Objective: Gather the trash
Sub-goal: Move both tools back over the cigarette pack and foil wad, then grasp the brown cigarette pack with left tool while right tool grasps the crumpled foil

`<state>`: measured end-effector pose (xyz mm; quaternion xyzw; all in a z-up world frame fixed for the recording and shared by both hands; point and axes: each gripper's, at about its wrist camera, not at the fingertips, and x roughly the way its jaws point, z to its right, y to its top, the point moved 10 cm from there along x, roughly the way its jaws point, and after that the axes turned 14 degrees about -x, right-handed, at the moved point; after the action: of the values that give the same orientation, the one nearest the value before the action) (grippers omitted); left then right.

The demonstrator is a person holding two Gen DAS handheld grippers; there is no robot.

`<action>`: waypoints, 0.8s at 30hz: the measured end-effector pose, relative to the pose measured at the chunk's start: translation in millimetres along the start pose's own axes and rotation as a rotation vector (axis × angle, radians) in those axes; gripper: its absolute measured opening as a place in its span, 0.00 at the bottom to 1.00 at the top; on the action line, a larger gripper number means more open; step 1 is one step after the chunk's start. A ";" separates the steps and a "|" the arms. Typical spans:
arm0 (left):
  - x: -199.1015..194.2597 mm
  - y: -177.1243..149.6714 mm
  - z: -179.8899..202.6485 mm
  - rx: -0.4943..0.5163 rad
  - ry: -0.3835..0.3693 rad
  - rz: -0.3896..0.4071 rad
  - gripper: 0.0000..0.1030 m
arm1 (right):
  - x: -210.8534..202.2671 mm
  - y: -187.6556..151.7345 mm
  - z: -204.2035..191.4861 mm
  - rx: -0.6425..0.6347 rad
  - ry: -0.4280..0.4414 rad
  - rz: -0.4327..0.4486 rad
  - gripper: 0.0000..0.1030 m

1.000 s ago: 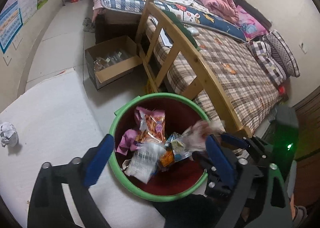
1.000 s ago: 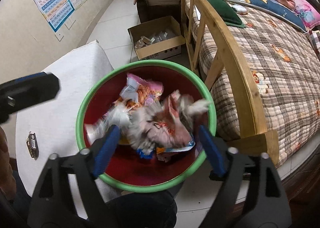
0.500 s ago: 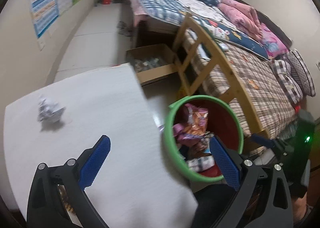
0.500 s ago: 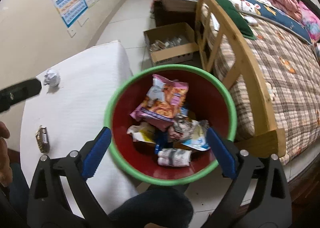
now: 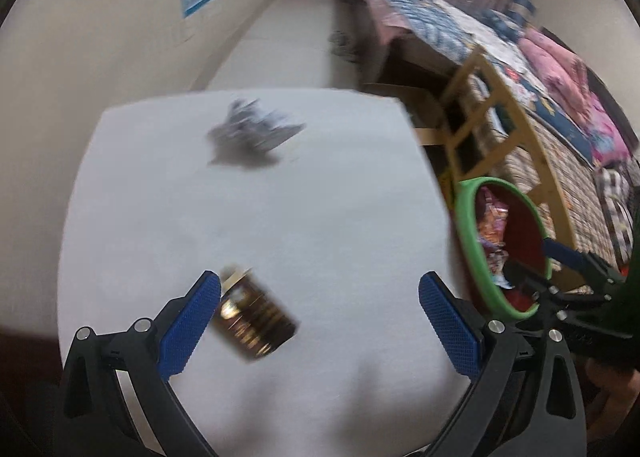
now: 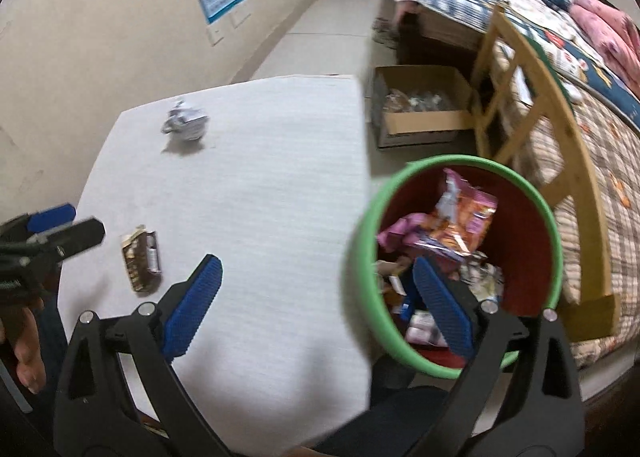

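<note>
Motion blur smears the crumpled paper (image 5: 252, 137) and brown wrapper (image 5: 250, 321) past reading.

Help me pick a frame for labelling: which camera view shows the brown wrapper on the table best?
The right wrist view: the brown wrapper lies sharp and whole on the white table, clear of the jaws. In the left wrist view the wrapper is larger but motion-blurred, with its edge behind a blue pad.

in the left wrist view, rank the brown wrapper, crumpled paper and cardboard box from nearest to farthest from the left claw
1. Brown wrapper: on the table, just inside the left finger of the open left claw.
2. Crumpled paper: farther up the table, toward its far edge.
3. Cardboard box: on the floor past the table's far right corner, by the bed.
</note>
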<state>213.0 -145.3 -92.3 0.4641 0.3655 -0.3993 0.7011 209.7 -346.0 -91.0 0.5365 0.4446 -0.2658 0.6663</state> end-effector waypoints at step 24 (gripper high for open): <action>92.3 -47.3 -71.0 -0.428 0.167 -0.115 0.77 | 32.1 -29.7 -44.4 -0.075 0.076 -0.070 0.92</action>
<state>198.6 -110.6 -212.2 0.3147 0.5243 -0.3125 0.7269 186.2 -308.3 -134.7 0.5049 0.4976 -0.2513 0.6590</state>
